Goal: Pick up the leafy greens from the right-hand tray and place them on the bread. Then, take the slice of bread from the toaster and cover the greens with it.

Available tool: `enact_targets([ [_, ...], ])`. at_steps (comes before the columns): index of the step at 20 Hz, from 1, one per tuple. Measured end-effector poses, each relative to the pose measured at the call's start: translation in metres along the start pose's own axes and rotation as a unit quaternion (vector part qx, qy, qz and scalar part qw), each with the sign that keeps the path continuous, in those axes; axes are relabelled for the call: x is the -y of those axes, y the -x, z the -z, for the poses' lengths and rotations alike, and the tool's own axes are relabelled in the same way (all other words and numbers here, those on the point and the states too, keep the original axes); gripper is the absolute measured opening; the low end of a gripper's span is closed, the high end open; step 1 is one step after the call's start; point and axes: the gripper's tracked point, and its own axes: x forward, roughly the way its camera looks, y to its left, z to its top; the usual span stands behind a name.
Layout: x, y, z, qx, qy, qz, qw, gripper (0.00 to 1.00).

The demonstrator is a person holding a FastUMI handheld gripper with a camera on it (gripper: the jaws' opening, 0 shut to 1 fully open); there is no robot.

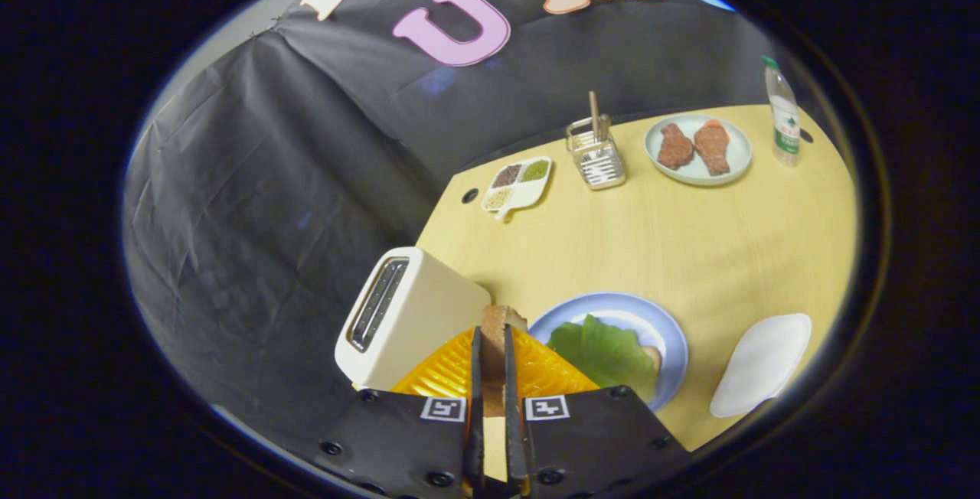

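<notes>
A pale wooden table (689, 254) stands against a creased black cloth wall (253, 200); soft light glares faintly on the cloth.

Your gripper (491, 334) ends in two thin, flat fingers (475, 376) that run straight and parallel, close together, both pressing on a slice of bread (499, 318). On the outer side of each finger you have a ribbed, wedge-shaped flank, its fine ridges fanning outward. Below them sit two dark matte plates, a left plate (398, 441) and a right plate (601, 441), each with angled outer edges. Each plate carries a small square black-and-white marker at its inner upper corner, the left marker (444, 409) and the right marker (546, 407). Round dark screws (331, 448) dot the plates' corners and lower edges.
</notes>
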Motion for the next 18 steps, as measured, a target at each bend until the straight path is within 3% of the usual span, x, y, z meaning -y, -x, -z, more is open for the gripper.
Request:
enact_targets([
  [16,0.095,-0.002,0.028,-0.033,-0.042,0.062,0.997,0.14],
  [18,0.107,0.001,0.034,-0.04,-0.038,0.073,0.996,0.19],
])
